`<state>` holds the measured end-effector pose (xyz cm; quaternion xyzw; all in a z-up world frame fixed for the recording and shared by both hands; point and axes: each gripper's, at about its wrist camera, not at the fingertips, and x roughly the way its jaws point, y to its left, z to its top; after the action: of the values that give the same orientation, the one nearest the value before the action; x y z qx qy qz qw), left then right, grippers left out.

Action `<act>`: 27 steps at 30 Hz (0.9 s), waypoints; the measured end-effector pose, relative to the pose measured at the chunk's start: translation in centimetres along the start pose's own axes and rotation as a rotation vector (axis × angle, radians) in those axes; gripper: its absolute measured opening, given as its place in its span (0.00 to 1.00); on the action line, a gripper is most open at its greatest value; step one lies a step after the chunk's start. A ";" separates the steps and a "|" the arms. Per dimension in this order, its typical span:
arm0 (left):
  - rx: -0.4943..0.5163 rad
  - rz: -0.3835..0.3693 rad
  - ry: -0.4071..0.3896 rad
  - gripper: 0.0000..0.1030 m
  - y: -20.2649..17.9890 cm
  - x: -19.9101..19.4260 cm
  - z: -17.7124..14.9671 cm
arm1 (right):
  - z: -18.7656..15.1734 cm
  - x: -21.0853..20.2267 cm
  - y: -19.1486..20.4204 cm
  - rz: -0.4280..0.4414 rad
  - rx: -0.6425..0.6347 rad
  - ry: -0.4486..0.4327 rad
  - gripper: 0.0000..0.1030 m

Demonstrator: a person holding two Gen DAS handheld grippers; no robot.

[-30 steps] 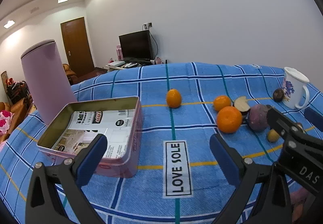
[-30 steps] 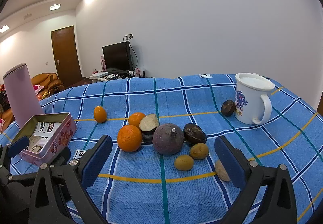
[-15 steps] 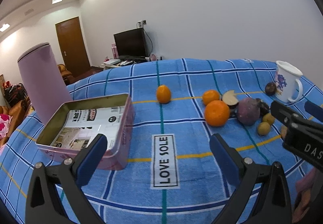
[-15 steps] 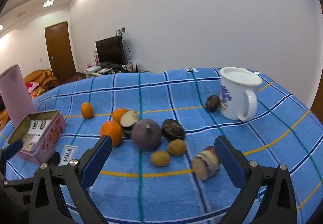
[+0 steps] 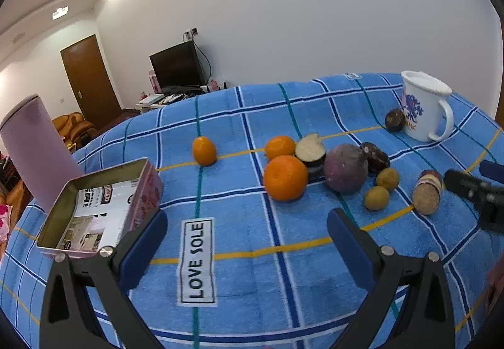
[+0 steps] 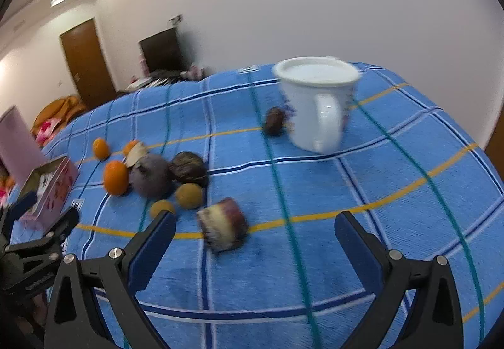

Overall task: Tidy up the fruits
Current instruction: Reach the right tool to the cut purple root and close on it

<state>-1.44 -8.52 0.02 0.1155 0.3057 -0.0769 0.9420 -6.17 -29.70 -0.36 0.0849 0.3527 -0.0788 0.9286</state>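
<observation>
Fruit lies in a cluster on the blue checked cloth: a big orange [image 5: 285, 178], a smaller orange [image 5: 279, 146], a lone small orange [image 5: 204, 150], a round purple fruit [image 5: 346, 168], a cut half showing white flesh [image 5: 310, 149], a dark fruit [image 5: 375, 157], two yellow-brown small fruits [image 5: 376, 197] and a cut chunk [image 6: 222, 224]. An open pink tin [image 5: 94, 210] stands at the left. My left gripper [image 5: 247, 242] is open over the cloth, short of the oranges. My right gripper [image 6: 255, 242] is open, with the cut chunk just ahead of its left finger.
A white mug [image 6: 315, 103] stands at the far right with a dark fruit [image 6: 274, 125] beside it. A tall pink canister [image 5: 34, 153] rises behind the tin. A "LOVE SOLE" label [image 5: 197, 260] is sewn on the cloth. The table drops off beyond the mug.
Both views have swung to the right. The fruit cluster has shifted left in the right wrist view, the mug and cut chunk are now nearer, and that view is motion-blurred. Both grippers stay open.
</observation>
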 end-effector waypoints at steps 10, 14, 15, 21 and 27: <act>0.012 0.006 0.038 1.00 -0.8 1.7 0.4 | 0.0 3.5 2.5 0.047 -0.076 0.100 0.82; -0.001 -0.005 0.049 1.00 -0.5 2.2 0.4 | 0.2 4.6 3.0 0.044 -0.095 0.127 0.82; -0.006 -0.007 0.053 1.00 -0.4 2.4 0.4 | 0.1 4.9 3.2 0.043 -0.105 0.134 0.81; -0.006 -0.008 0.062 1.00 -0.3 2.9 0.4 | -0.1 5.8 4.1 0.042 -0.150 0.178 0.55; -0.032 -0.013 0.084 1.00 0.6 3.3 0.2 | -0.4 5.6 4.6 0.048 -0.179 0.168 0.42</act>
<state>1.49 -8.22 -1.64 0.1017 0.3467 -0.0735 0.9295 -1.36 -25.59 -3.90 0.0162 0.4328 -0.0176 0.9012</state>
